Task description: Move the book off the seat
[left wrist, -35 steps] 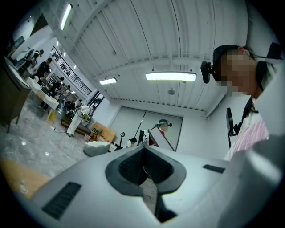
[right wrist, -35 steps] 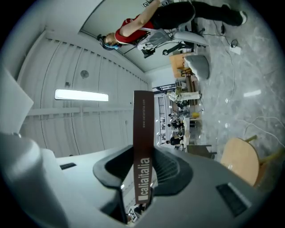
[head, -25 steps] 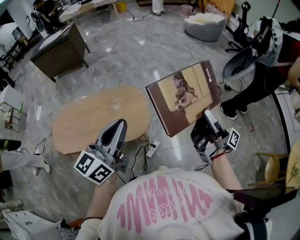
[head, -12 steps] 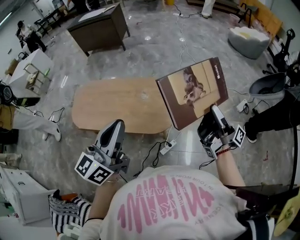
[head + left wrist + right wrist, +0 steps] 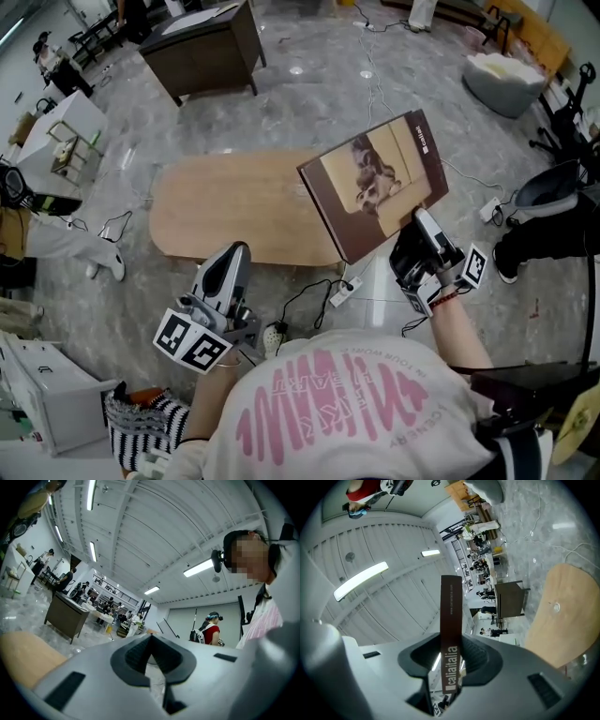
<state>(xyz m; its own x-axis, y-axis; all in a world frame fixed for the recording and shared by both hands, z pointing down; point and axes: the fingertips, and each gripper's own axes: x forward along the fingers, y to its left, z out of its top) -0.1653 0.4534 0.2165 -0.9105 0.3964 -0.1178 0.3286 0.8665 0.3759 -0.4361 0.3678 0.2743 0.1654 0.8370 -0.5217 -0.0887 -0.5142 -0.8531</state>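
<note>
A brown book (image 5: pixel 375 186) with a picture on its cover is held up in the air, above the right end of the oval wooden table (image 5: pixel 234 211). My right gripper (image 5: pixel 419 228) is shut on its lower edge. In the right gripper view the book's brown spine (image 5: pixel 451 634) stands upright between the jaws. My left gripper (image 5: pixel 232 263) is low at the left, over the floor just short of the table's near edge. Its jaws are together with nothing between them (image 5: pixel 151 660). No seat shows in these views.
A dark desk (image 5: pixel 202 47) stands beyond the table. A power strip (image 5: pixel 343 291) and cables lie on the marble floor near my feet. A grey beanbag (image 5: pixel 502 77) is at the far right, a white box (image 5: pixel 42 394) at the lower left. Other people stand farther off.
I have turned left: the table has slid right, under the book. The book stays in my right gripper, and my left gripper keeps its place in the view.
</note>
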